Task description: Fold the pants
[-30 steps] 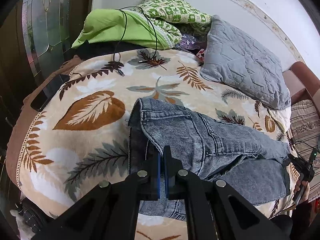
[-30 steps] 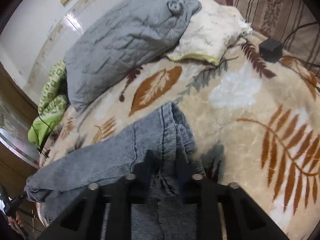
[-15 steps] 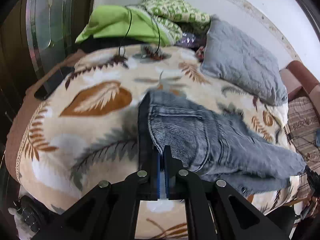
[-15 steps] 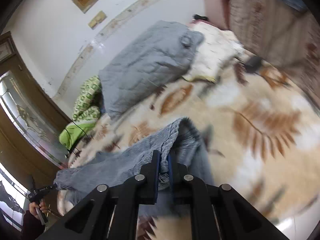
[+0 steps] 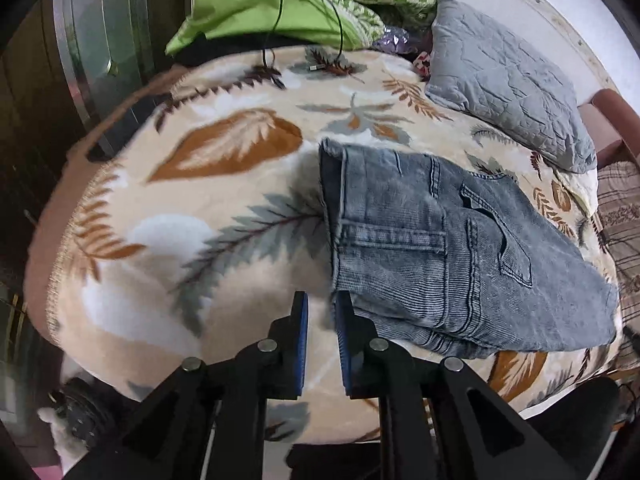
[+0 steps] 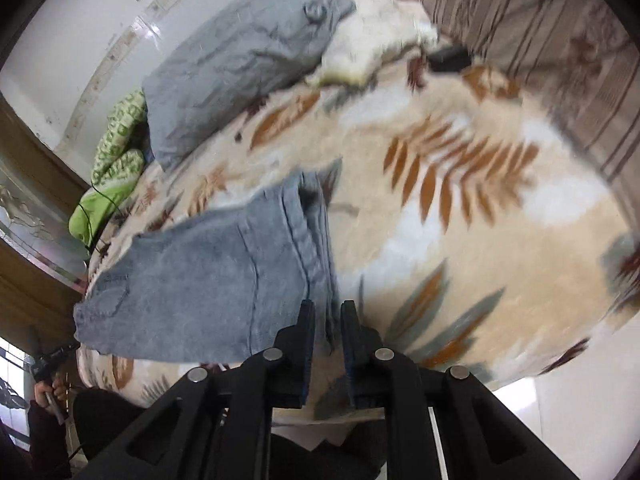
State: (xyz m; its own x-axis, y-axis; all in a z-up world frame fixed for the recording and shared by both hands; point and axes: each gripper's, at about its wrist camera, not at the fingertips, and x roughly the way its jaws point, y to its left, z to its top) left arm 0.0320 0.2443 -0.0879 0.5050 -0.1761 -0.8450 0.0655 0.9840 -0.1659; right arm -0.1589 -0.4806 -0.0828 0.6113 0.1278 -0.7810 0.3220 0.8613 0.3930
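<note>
The grey-blue denim pants [image 5: 440, 252] lie folded on the leaf-patterned bed blanket [image 5: 224, 216], waistband to the left with a back pocket showing. My left gripper [image 5: 320, 304] is open and empty, just off the waistband's near corner. In the right wrist view the pants [image 6: 224, 276] lie left of centre, folded edge to the right. My right gripper [image 6: 327, 312] is open at the near end of that folded edge, holding nothing.
A grey quilted pillow [image 5: 508, 80] and green bedding [image 5: 272, 12] with a black cable lie at the far side. A cream pillow [image 6: 380, 48] and a small black box [image 6: 448, 60] sit near a striped cushion [image 6: 532, 20]. The bed's near edge drops off below both grippers.
Both grippers were shut on the pants while carrying them over; now both have opened and let go, and the pants lie flat, folded on the blanket.
</note>
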